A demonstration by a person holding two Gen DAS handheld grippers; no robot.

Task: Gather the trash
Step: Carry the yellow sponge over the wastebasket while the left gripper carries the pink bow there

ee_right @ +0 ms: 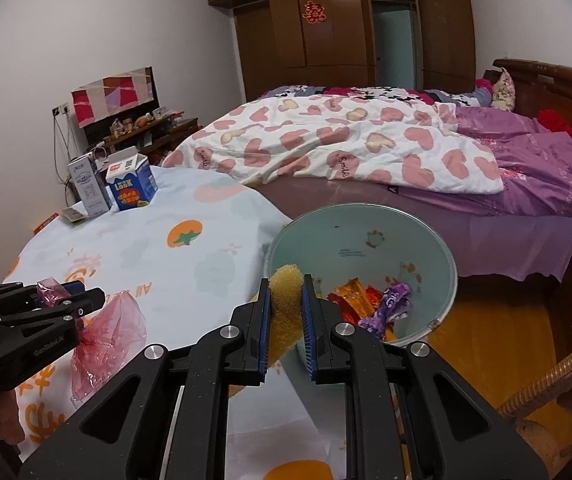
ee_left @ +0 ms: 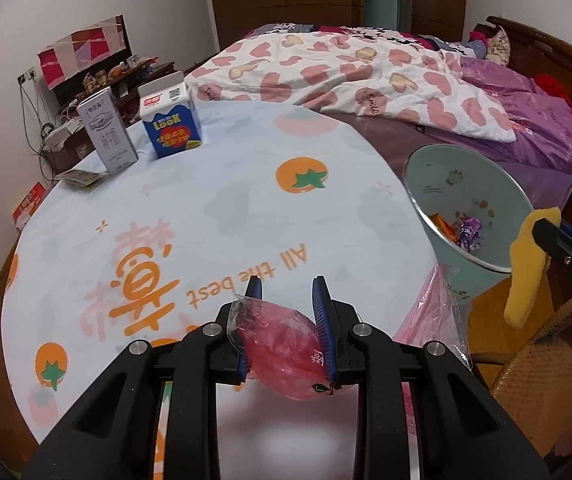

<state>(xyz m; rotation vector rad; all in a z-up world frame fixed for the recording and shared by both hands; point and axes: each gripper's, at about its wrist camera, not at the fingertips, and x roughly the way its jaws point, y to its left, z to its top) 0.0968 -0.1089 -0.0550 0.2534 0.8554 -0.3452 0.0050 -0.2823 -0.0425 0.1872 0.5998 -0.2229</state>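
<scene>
Left gripper (ee_left: 286,292) closed on crumpled red-pink plastic bag (ee_left: 281,356), above round table covered by pale blue cloth printed with orange fruit (ee_left: 302,176). Far edge: grey-and-white carton (ee_left: 107,136) beside blue-and-white carton (ee_left: 171,120), both upright. At right, beside table edge: pale green round bin (ee_left: 466,200) containing coloured wrappers (ee_left: 458,232). Right gripper (ee_left: 542,232) clamping yellow sponge strip (ee_left: 526,272).

two cartons (ee_left: 171,120), one bin (ee_left: 466,208), two grippers (ee_left: 286,292)
</scene>
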